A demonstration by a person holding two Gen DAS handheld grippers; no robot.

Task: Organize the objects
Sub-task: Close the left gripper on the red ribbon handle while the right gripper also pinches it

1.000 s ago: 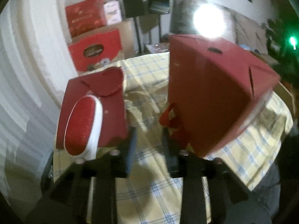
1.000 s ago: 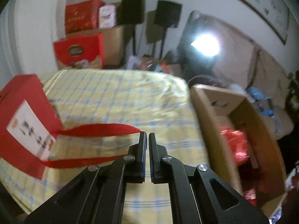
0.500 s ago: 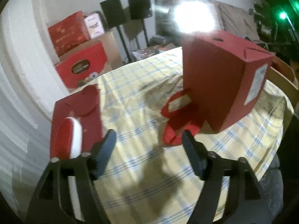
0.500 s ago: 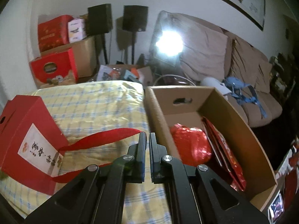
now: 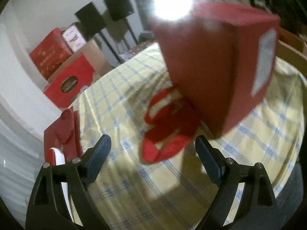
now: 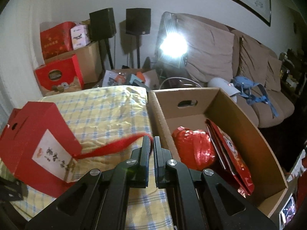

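A red gift box (image 6: 38,145) with a white label stands tilted on the yellow checked cloth (image 6: 107,111). Its red ribbon handle (image 6: 115,147) runs to my right gripper (image 6: 152,140), which is shut on it, next to the cardboard box's wall. In the left wrist view the same red box (image 5: 220,67) looms at the right. A second ribbon loop (image 5: 163,130) lies slack on the cloth. My left gripper (image 5: 153,145) has its jaws opening wide around that loop, with the pads clear of it.
An open cardboard box (image 6: 239,115) at the right holds a shiny red bundle (image 6: 193,147) and flat red packets. A flat red bag (image 5: 61,132) with a red-and-white oval lies at the cloth's left edge. Red cartons, speakers on stands and a sofa stand behind.
My left gripper let go of the ribbon loop, spread wide and drew back. My right gripper carried its ribbon rightward towards the cardboard box, and the red box followed.
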